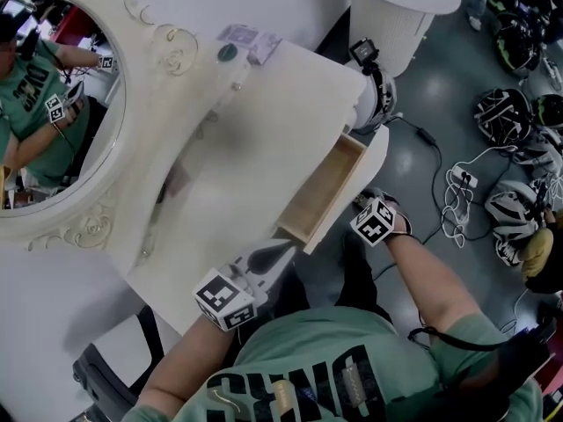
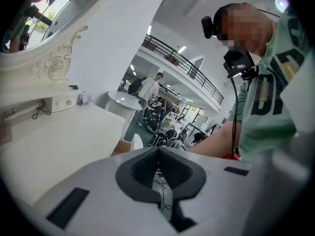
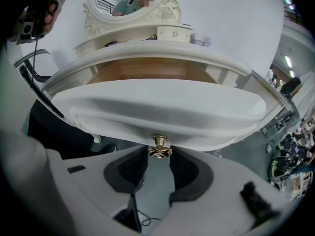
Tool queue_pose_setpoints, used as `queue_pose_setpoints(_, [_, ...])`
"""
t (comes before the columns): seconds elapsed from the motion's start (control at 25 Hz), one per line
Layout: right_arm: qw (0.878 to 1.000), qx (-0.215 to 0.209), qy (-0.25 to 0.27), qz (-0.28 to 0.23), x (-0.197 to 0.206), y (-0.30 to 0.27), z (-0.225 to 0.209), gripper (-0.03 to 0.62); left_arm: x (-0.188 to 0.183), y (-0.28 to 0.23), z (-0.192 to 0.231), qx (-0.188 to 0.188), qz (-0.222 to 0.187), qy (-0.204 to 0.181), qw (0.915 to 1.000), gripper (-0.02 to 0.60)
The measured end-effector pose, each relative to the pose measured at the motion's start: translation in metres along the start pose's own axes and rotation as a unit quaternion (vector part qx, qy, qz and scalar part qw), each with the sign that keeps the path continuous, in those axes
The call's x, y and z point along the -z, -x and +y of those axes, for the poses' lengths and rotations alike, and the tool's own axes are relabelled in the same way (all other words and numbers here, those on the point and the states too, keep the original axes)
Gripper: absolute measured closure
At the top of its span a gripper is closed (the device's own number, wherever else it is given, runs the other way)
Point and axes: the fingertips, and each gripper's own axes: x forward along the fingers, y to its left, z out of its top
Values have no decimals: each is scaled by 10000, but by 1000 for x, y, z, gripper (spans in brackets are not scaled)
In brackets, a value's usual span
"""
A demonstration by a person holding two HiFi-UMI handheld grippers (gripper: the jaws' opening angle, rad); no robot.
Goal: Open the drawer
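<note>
Cream, wood-lined drawer juts out, long side along the surface edge; right claw pinches its brass knob, left claw closed, empty.

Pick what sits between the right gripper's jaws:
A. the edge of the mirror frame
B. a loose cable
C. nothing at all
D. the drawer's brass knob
D: the right gripper view shows the right gripper with its jaws closed on either side of the brass knob, which sticks out of the white front of the pulled-out drawer.
</note>
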Motion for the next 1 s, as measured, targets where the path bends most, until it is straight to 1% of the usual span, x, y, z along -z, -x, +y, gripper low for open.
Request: queue_pose_setpoints(1.0, [10000,34,-29,32,35,15,-1,453,-3,-16,-17,162,36,-93,9998,572])
